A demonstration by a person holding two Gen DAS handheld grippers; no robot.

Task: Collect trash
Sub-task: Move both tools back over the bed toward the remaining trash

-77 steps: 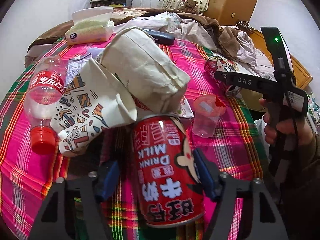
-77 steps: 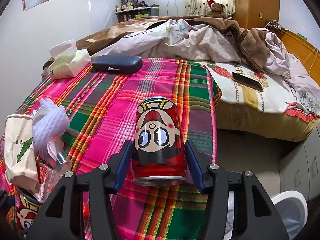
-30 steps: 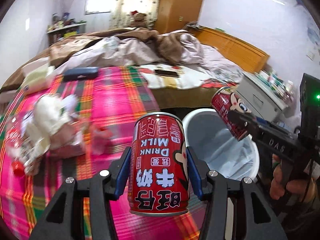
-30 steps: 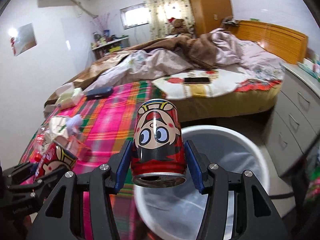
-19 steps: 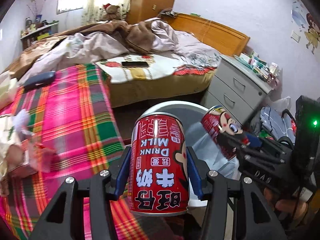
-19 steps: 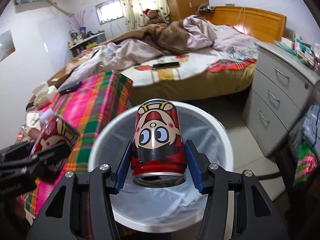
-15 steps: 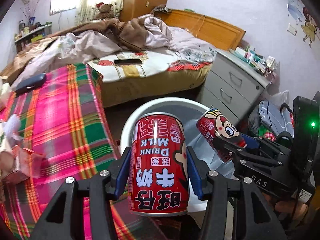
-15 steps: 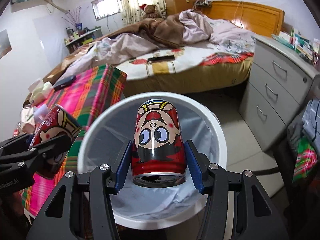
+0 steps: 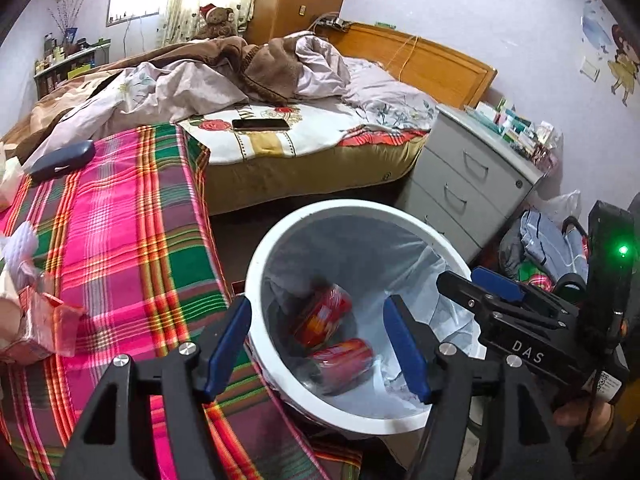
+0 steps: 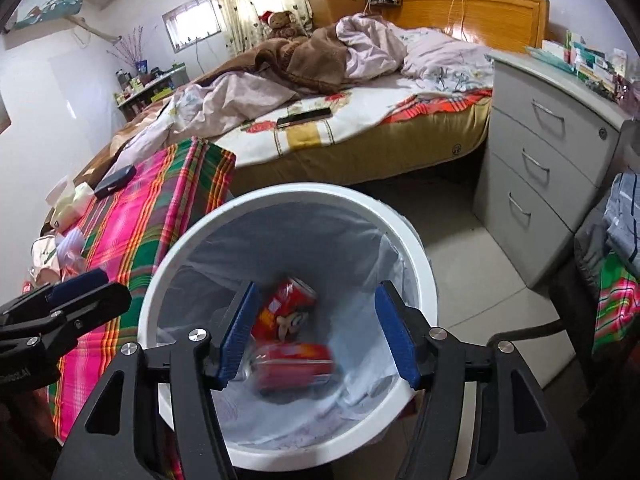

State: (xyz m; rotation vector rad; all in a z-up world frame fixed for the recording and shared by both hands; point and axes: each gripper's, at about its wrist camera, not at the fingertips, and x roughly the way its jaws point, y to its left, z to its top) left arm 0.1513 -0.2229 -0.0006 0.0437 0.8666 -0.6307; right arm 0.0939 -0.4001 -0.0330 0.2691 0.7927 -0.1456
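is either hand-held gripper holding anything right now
Nothing is held. The left hand-held gripper and right hand-held gripper are opening, empty; both red cans lie in the bin.

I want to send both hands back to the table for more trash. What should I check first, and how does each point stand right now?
1. Left gripper free of load: ok, jaws opening, nothing between them.
2. Right gripper free of load: ok, jaws opening, nothing between them.
3. Both red cans inside the bin: ok, though blurred, maybe not yet settled.
4. Bin upright beside the plaid table: ok.
5. More trash left on the table: ok, a heap at its left edge.
6. Bin liner sits over the rim all round: cannot tell.
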